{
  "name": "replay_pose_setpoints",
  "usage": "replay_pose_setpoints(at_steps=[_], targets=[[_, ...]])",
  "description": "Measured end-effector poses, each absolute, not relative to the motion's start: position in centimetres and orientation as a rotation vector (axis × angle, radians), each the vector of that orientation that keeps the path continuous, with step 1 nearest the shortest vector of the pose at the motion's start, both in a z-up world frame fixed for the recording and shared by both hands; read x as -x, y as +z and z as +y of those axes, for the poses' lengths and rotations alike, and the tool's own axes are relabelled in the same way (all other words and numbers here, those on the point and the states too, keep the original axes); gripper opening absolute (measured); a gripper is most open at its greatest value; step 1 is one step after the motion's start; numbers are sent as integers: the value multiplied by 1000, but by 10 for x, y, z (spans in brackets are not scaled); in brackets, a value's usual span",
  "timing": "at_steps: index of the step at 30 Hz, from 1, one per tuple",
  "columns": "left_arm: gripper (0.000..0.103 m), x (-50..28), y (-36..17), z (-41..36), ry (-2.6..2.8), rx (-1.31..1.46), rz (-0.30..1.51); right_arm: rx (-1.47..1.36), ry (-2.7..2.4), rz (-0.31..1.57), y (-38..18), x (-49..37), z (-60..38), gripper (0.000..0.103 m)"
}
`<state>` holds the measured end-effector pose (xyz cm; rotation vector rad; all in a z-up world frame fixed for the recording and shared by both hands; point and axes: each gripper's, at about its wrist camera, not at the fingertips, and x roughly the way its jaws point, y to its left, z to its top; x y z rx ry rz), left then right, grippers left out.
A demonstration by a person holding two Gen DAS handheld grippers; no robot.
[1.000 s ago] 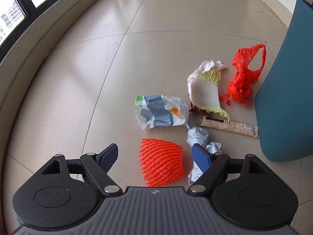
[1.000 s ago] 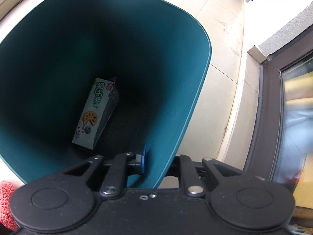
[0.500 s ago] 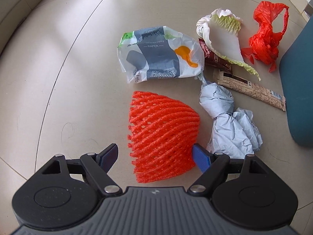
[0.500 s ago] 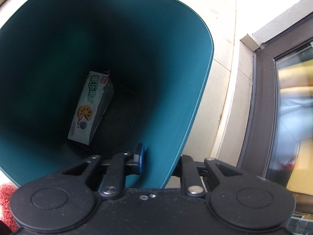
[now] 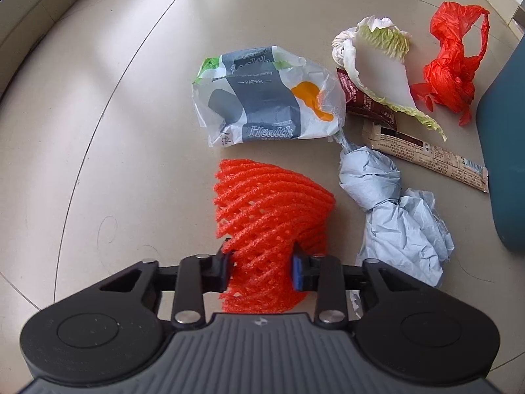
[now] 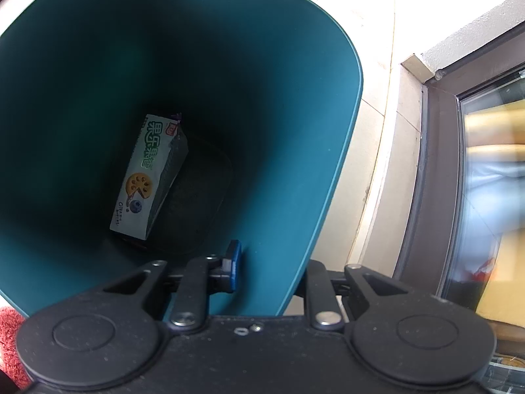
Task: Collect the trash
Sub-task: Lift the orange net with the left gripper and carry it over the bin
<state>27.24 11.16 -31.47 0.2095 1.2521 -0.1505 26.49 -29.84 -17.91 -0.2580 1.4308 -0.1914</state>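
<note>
My left gripper (image 5: 261, 267) is shut on an orange foam net (image 5: 272, 210) that lies on the tiled floor, squeezing its near end. Around it lie a printed plastic bag (image 5: 265, 98), a crumpled grey paper (image 5: 390, 203), a brown wrapper strip (image 5: 426, 156), a cabbage leaf (image 5: 380, 65) and a red plastic bag (image 5: 452, 62). My right gripper (image 6: 272, 267) is shut on the rim of a teal bin (image 6: 341, 151), one finger inside the wall and one outside. A biscuit box (image 6: 147, 177) lies at the bin's bottom.
The teal bin's side (image 5: 505, 151) stands at the right of the trash pile. A window frame and wall base (image 6: 436, 151) run right of the bin. A dark red wrapper (image 5: 364, 101) lies under the cabbage leaf.
My left gripper moved down and forward to the orange foam net and closed its jaws on it. My right gripper stayed clamped on the bin rim, shifting only slightly.
</note>
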Motion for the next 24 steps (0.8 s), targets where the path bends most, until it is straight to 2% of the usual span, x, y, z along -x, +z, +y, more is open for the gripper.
replay_pose_setpoints(at_steps=[2, 5, 13, 24], targets=[[14, -273, -312, 113, -125, -227, 1247, 259, -190, 1427, -179, -264, -299, 19], [11, -274, -304, 121, -99, -215, 1231, 262, -190, 1423, -179, -263, -299, 19], [10, -270, -254, 149, -50, -105, 1187, 272, -185, 1414, -178, -260, -296, 20], [10, -263, -128, 130, -158, -79, 1045, 279, -179, 1395, -178, -255, -293, 19]])
